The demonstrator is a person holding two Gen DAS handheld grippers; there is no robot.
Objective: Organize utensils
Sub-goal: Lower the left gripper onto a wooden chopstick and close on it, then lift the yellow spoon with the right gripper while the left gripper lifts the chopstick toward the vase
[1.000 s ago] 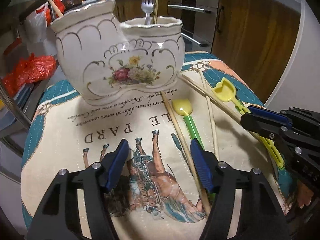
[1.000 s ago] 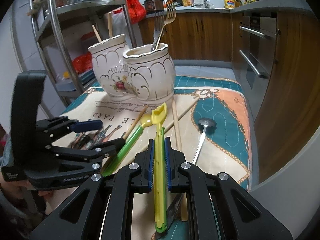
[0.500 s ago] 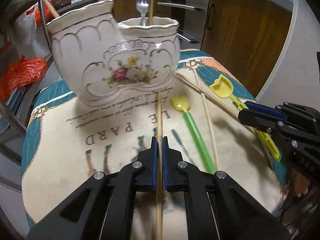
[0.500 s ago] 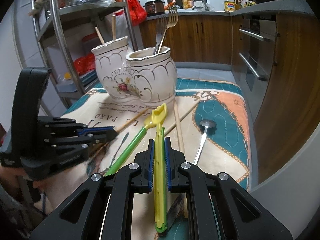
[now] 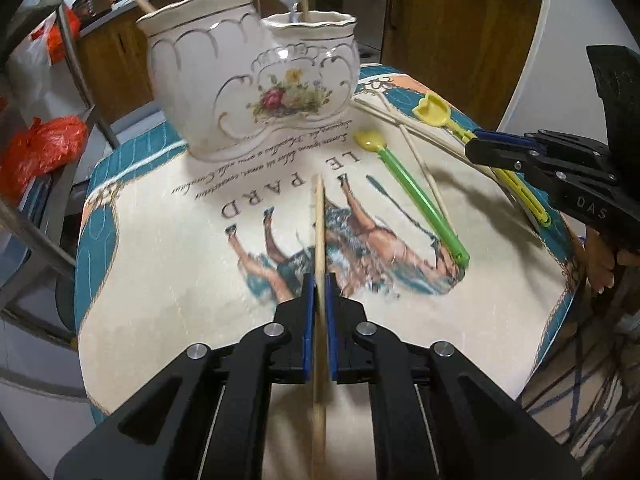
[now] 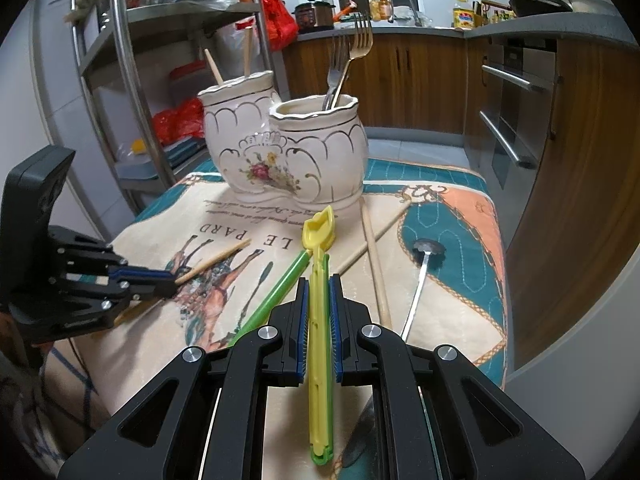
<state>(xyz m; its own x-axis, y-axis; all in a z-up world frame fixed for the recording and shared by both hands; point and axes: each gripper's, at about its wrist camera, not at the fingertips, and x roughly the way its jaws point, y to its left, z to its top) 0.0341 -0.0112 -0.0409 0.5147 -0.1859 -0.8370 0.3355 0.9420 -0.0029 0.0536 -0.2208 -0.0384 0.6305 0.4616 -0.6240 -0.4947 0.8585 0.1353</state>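
Utensils lie scattered on the printed cloth (image 6: 452,216) near the double ceramic holder (image 6: 280,156); we note our left gripper (image 5: 319,300) pinching a wooden chopstick (image 5: 319,224) lengthwise between its pads, lifted clear of the cloth and aimed toward the holder; our right gripper (image 6: 319,312) clamps the yellow spoon (image 6: 319,240) along its handle, bowl pointing at the far pots; both grips run along the shafts, presumably to allow end-first insertion; chopsticks (image 6: 228,60) already occupy the left pot, forks (image 6: 352,52) the right; a green spoon (image 5: 416,192), two chopsticks and a metal ladle (image 6: 420,276) remain on the cloth, unsorted.
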